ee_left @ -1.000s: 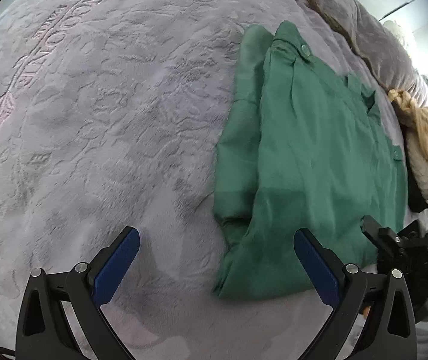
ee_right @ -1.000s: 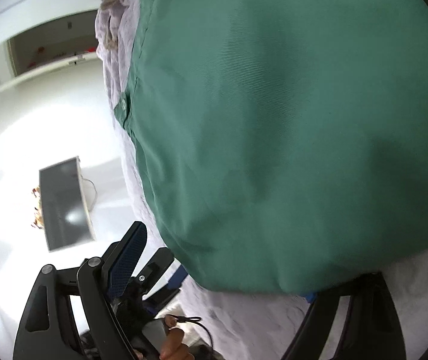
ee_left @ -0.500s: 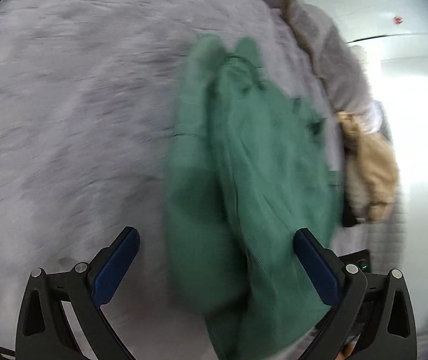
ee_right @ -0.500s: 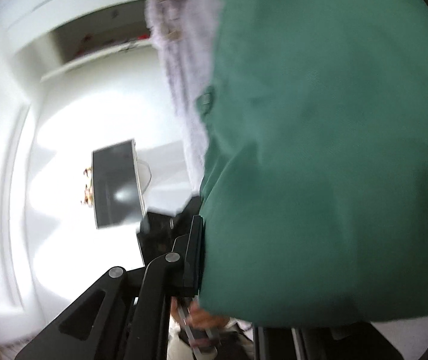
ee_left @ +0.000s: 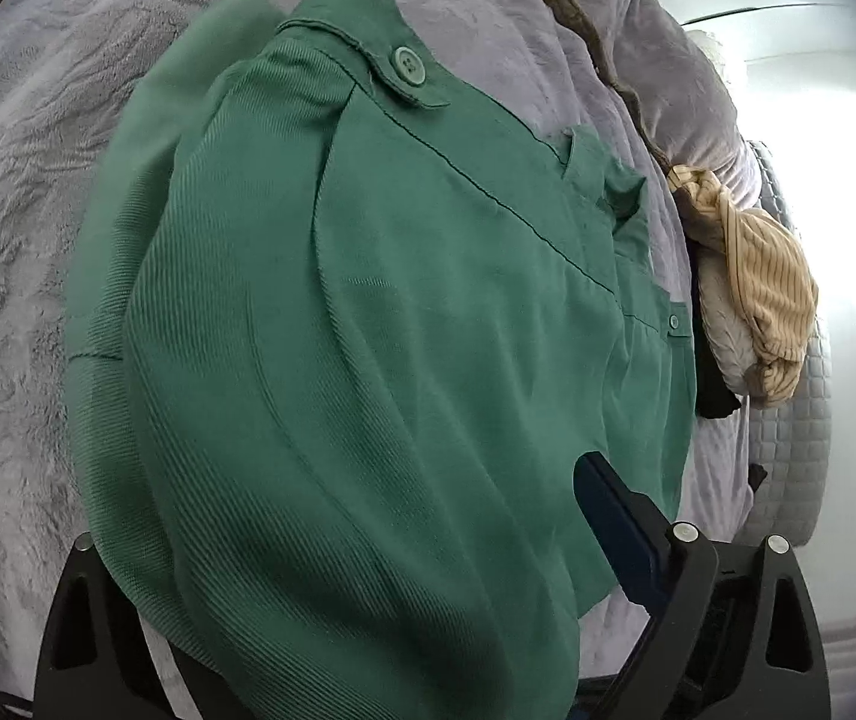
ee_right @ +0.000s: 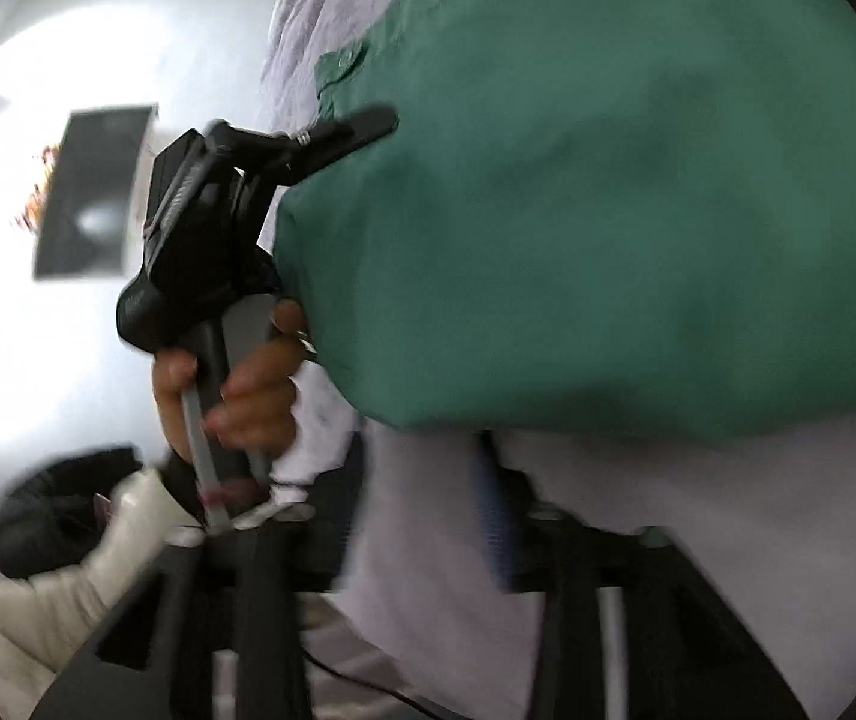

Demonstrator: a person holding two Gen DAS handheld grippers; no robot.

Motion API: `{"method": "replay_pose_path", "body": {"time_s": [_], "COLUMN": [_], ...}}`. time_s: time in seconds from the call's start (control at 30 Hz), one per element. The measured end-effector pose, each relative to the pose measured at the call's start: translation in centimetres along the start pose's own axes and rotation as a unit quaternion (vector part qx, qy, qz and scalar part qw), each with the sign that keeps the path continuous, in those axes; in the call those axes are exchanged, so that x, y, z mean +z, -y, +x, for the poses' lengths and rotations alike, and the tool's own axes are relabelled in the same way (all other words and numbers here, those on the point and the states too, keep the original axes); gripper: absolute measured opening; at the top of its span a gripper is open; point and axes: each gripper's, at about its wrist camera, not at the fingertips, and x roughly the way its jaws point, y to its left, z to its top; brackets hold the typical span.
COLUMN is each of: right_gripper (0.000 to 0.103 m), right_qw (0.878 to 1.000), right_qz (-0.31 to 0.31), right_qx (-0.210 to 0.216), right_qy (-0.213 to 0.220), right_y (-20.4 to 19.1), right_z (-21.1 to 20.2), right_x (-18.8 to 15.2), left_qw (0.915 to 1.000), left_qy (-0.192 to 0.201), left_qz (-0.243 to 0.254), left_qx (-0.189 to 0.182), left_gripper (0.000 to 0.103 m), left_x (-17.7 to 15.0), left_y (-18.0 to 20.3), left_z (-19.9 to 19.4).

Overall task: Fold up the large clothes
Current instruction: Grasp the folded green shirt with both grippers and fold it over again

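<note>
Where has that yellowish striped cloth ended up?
In the left wrist view, the striped cloth lies bunched at the right edge of the bed, just past the green garment, below the grey pillow.

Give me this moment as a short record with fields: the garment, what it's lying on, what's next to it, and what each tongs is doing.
garment: green garment, folded, button tab on top
surface: lavender blanket
nearby: tan striped cloth beside the garment's far edge
left tongs: wide apart, straddling the garment's near end
right tongs: blurred, low at the garment's edge, state unclear
</note>
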Motion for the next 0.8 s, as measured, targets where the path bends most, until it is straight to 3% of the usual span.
{"method": "replay_pose_path", "body": {"time_s": [0.1,0.13,0.17,0.2,0.23,0.37,0.43,0.53,0.7,0.8], "right_gripper": [0.06,0.059,0.046,0.019,0.01,0.007,0.008,0.008,0.008,0.008], "right_qw": [0.997,0.995,0.991,0.987,0.984,0.975,0.975,0.976,0.987,0.986], "right_qz": [-0.023,-0.024,-0.024,-0.023,-0.02,-0.009,0.0,-0.005,0.008,0.022], "right_qx": [-0.051,-0.07,-0.092,-0.113,-0.126,-0.184,-0.201,-0.195,-0.131,-0.109], "right_qy": [0.045,0.068,0.094,0.116,0.126,0.127,0.094,0.097,0.097,0.124], "right_y": [0.4,0.8,1.0,1.4,1.6,4.8,6.8,7.6,9.4,10.9], "right_z": [-4.3,-5.5,-6.9,-7.9,-8.2,-6.9,-4.8,-4.6,-7.8,-11.6], "right_x": [0.5,1.1,1.8,2.5,3.2,5.7,5.9,5.7,4.5,2.5], "left_qw": [0.9992,0.9981,0.9973,0.9972,0.9973,0.9971,0.9969,0.9964,0.9906,0.9845], "left_qy": [0.007,0.01,0.014,0.02,0.027,0.053,0.068,0.084,0.093,0.085], "left_qz": [0.01,0.016,0.019,0.017,0.012,-0.011,-0.007,0.013,0.098,0.152], "left_qx": [0.039,0.058,0.07,0.07,0.067,0.053,0.04,0.001,-0.021,-0.02], "left_gripper": [0.072,0.056,0.047,0.041,0.033,0.018,0.016,0.016,0.016,0.016], "left_x": [-0.1,0.0,-0.1,-0.3,-0.4,-0.7,-0.8,-1.1,-1.5,-2.3], "left_y": [0.3,0.5,0.5,0.0,-0.1,-0.1,1.2,4.7,13.6,18.8], "left_z": [0.1,0.5,0.3,-0.2,-0.4,-1.9,-2.6,-3.7,-3.2,-1.3]}}
